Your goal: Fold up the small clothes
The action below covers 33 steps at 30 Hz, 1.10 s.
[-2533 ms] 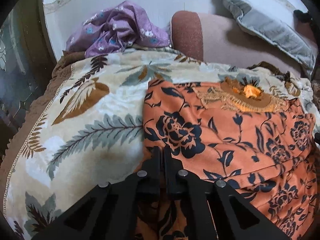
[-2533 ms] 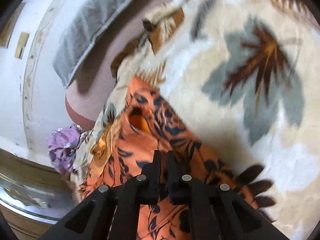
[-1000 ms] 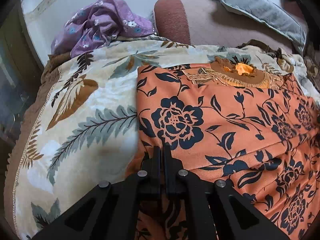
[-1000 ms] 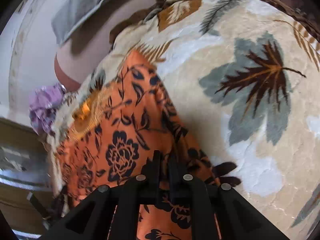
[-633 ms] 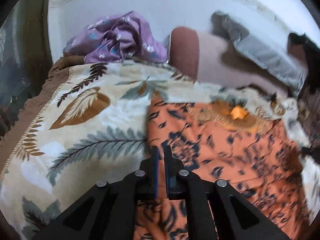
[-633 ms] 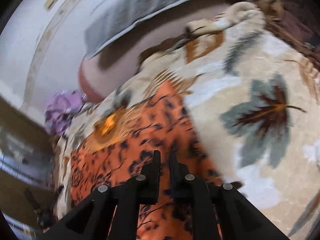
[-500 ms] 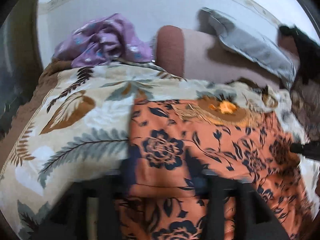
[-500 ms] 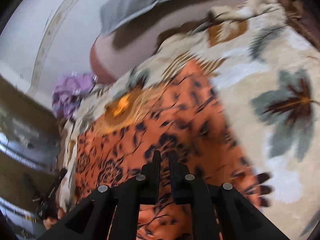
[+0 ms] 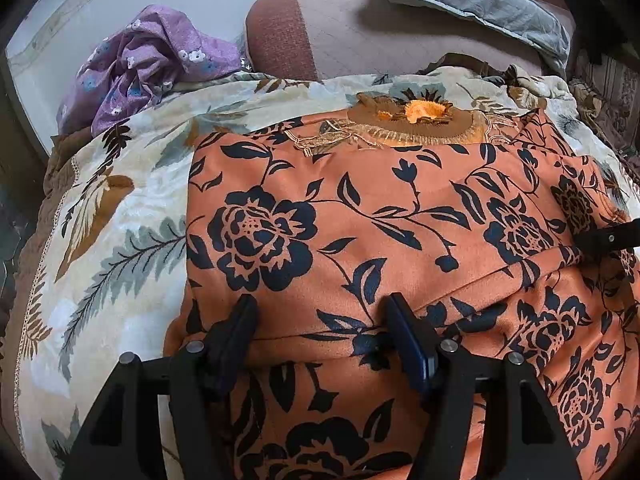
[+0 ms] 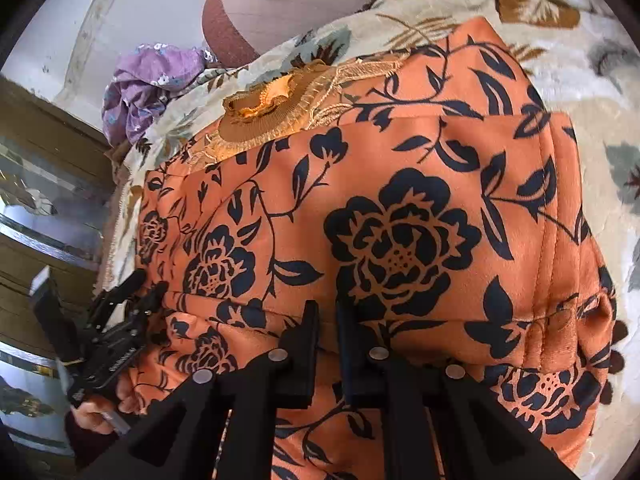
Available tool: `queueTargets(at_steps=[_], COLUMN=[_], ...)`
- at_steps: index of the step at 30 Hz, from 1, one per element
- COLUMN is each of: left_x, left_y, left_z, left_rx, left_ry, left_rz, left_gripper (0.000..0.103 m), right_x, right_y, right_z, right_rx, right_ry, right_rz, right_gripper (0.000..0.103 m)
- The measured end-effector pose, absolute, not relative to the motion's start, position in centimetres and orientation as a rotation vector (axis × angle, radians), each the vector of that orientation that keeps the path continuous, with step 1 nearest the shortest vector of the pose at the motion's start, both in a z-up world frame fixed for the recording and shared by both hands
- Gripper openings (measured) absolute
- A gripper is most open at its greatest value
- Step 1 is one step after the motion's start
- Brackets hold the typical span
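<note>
Left wrist: left gripper (image 9: 320,320) now open.

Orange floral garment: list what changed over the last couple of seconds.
The left gripper opened and let go of the orange floral garment, whose folded edge now lies flat. The right gripper is still shut on the fold. The purple cloth and leaf-print blanket stayed put.

The orange floral garment (image 10: 400,216) lies folded over on a leaf-print blanket (image 10: 580,80) — its gold embroidered neckline (image 10: 276,108) at the far end. The right tool (image 10: 327,320) rests its nearly closed fingers at the fold's edge. The left tool (image 10: 132,292) sits at the garment's left edge — a purple cloth (image 10: 148,84) lies beyond.
</note>
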State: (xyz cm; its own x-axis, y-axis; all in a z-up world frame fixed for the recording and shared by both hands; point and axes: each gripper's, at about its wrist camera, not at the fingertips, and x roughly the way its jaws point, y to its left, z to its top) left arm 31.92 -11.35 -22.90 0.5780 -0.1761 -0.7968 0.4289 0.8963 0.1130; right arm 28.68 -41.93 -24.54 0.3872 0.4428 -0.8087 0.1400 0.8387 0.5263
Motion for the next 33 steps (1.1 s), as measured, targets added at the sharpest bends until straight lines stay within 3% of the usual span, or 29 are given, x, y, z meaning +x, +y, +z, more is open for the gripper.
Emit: queueTargets(at_steps=[9,14,19,26,33], left_x=[32.2,33.4,33.1,31.6,31.6], left_y=[-9.1,-8.8,-9.5,-9.9,-12.0], left_z=[-20.2,-22.0,-22.3,-20.4,-23.0], left_rx=[0.139,0.163,0.234,0.184,0.312], left_ry=[0.8,0.877,0.884,0.809,0.887], left_rz=[-0.338,-0.278,-0.259,-0.335,-0.334], left_gripper=[0.067,0.071,0.072,0.072,0.075], right_x=[27.7,28.4,28.4,28.9,28.9], right_y=[-49.2,-50.7,-50.2,-41.6,-35.9], right_z=[-21.5,-24.7,-23.6,-21.0,-23.5], right_rx=[0.673,0.662,0.648,0.538,0.423], right_ry=[0.925,0.972,0.979,1.021,1.129], right_rz=[-0.012,-0.105,-0.112,0.237,0.338], right_gripper=[0.012,0.012,0.014,0.014,0.016])
